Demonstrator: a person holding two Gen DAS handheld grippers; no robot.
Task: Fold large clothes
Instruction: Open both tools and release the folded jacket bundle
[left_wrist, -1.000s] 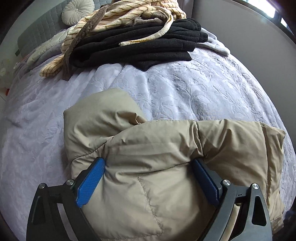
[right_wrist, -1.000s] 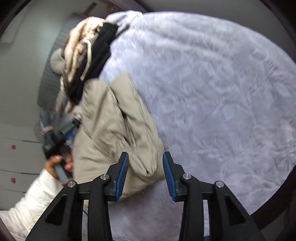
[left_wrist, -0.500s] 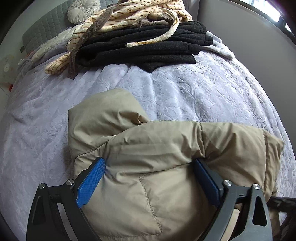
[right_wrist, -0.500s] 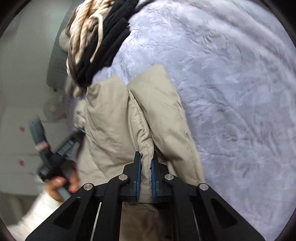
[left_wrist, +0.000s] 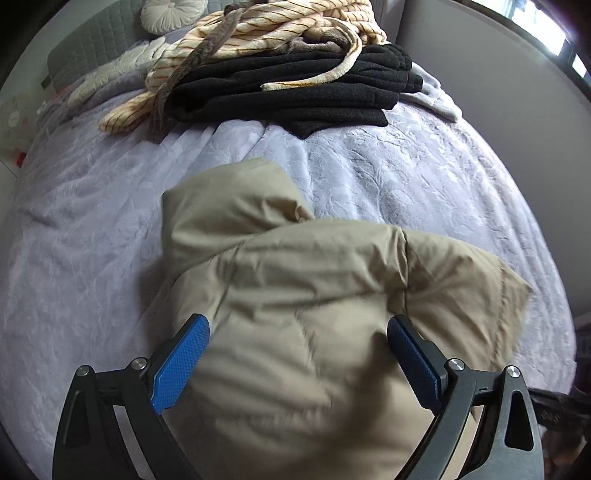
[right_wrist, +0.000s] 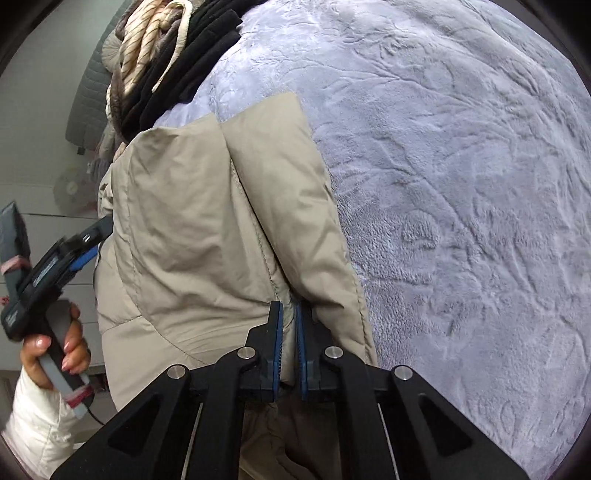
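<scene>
No brand or legible writing shows on any garment; markings on the left tool body are too blurred to read. A beige quilted padded jacket (left_wrist: 295, 295) lies bunched on the near part of a lavender embossed plush bedspread (left_wrist: 424, 177). At the far end of the bed rests a folded stack of black knit garments (left_wrist: 295, 92), topped by a cream striped fleece garment (left_wrist: 266, 29); a round cream tufted cushion (left_wrist: 168, 13) leans on the grey quilted headboard (left_wrist: 88, 44) behind. The left gripper (left_wrist: 299, 350), pointing steeply down, has its blue pads spread wide on either side of a thick fold of jacket, pressing into it. The right gripper (right_wrist: 288, 332), angled down, is clamped on a thin ridge of jacket fabric along a seam. In the right wrist view, a hand (right_wrist: 55, 347) in a white padded sleeve (right_wrist: 33, 428) grasps the left tool's handle at the left
</scene>
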